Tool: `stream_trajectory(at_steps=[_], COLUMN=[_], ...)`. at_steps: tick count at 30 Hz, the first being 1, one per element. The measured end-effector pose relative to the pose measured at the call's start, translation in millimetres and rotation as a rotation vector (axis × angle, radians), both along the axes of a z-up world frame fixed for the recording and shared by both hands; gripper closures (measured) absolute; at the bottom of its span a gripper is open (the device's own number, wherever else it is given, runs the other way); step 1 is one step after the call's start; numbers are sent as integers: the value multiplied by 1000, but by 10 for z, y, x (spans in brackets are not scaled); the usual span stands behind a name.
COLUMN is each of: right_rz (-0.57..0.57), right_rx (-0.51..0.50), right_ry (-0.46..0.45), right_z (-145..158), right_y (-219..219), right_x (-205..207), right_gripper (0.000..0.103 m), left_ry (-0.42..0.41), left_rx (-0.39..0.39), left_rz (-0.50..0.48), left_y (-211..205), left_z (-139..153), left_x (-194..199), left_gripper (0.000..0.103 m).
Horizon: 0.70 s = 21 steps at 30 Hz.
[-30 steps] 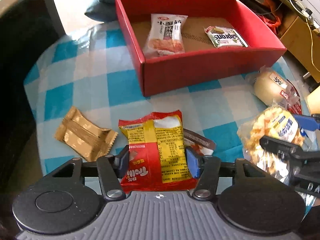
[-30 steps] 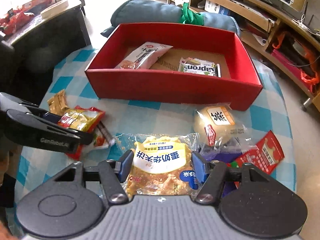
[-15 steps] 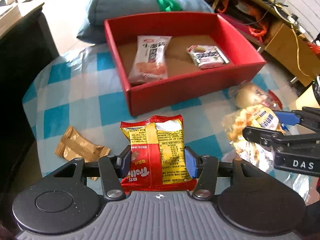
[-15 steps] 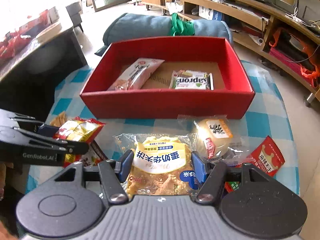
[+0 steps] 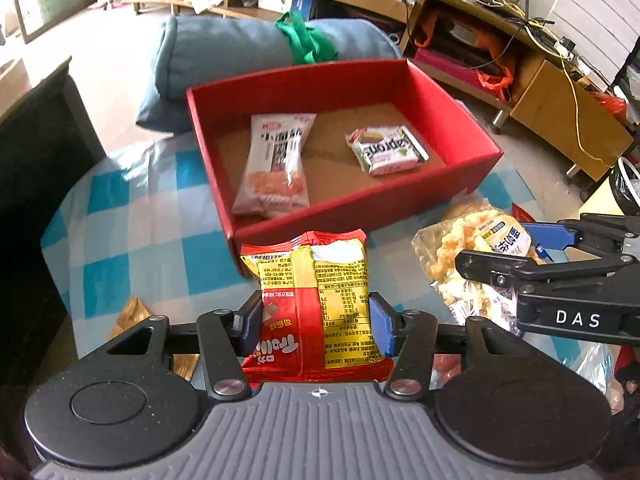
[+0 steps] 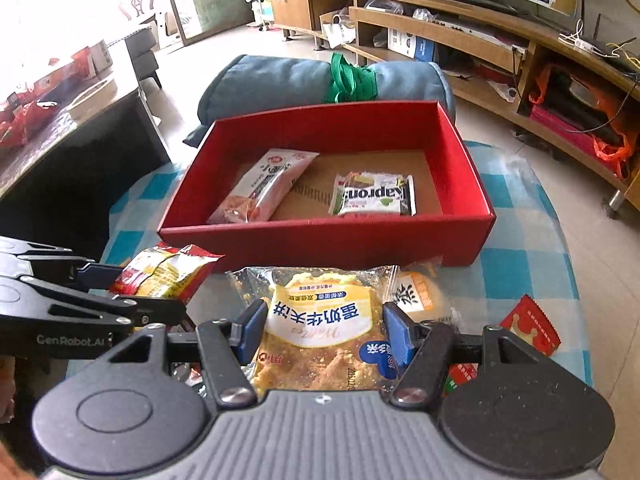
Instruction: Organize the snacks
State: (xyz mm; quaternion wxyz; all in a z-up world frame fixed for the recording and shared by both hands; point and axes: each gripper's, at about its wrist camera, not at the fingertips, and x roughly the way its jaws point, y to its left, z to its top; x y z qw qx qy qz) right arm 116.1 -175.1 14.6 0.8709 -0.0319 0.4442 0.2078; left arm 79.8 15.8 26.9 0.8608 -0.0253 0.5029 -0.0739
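Observation:
My left gripper (image 5: 314, 320) is shut on a red and yellow snack packet (image 5: 316, 280) and holds it above the checked cloth, in front of the red box (image 5: 360, 216). My right gripper (image 6: 326, 330) is shut on a clear bag of yellow waffle cakes (image 6: 324, 320), also lifted before the red box (image 6: 320, 240). The box holds a white and pink snack packet (image 5: 276, 168) and a green wafer packet (image 5: 386, 148). The waffle bag (image 5: 476, 248) and right gripper show at right in the left wrist view; the red and yellow packet (image 6: 164, 268) shows at left in the right wrist view.
A gold packet (image 5: 132, 316) lies on the blue checked cloth (image 5: 140, 232) at left. A round bun in clear wrap (image 6: 420, 300) and a red packet (image 6: 528, 324) lie at right. A blue rolled cushion (image 6: 300, 80) lies behind the box. A dark table (image 6: 60, 140) stands left.
Both grippers have lifted their packets higher off the cloth and closer to the box's near wall. Both views now look more down into the box.

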Motion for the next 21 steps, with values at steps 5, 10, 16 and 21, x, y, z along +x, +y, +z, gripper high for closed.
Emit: stream_trajectory(at_steps=[5,10,16,21], right_rz=[-12,-17,-30,-37], right_rx=[13,30,50,61], right_ry=[-16,-36,-51,-55], right_z=[68,152,222,248], right_y=[-1,14,-18,-49], right_x=[66,127,181,187], right_gripper=[42,42,42,42], left_ry=[-15,-27,-40,-43], left_rx=[-3,-3,-20,-33], left_rz=[3,2,-3,-7], left_y=[-20,-39,-54,-63], left_z=[53,98,154,182], left_x=[67,145,182,181], left_gripper=[43,43,43,43])
